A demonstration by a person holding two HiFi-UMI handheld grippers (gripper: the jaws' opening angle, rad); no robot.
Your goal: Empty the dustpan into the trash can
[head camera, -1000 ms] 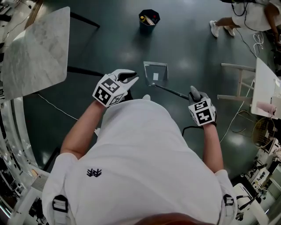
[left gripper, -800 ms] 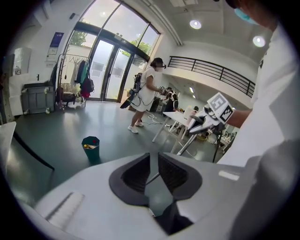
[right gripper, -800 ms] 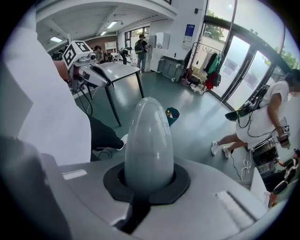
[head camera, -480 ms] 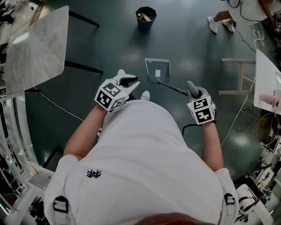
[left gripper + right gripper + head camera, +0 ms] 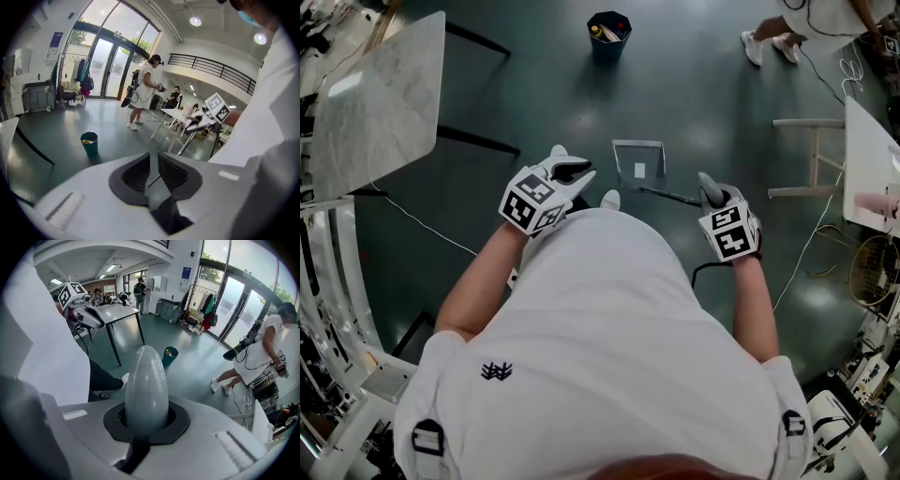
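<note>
A clear dustpan [image 5: 638, 169] hangs level over the dark floor in front of me, with a small white scrap on its pan. Its thin handle runs back to my right gripper [image 5: 710, 191], which is shut on the grey rounded grip [image 5: 146, 385]. My left gripper [image 5: 572, 172] is held up beside the dustpan's left side, jaws together with nothing between them [image 5: 153, 171]. The dark teal trash can [image 5: 609, 33] stands farther ahead on the floor, with some rubbish inside. It also shows in both gripper views as the trash can [image 5: 89, 140] [image 5: 169, 355].
A marble-topped table [image 5: 375, 94] with dark legs stands to the left. A white table [image 5: 872, 159] and its frame are at the right, with cables on the floor. Another person's feet [image 5: 769, 47] are at the far right, beyond the trash can.
The dustpan has swung slightly to the right and its handle now lies flatter. Both grippers have barely shifted.
</note>
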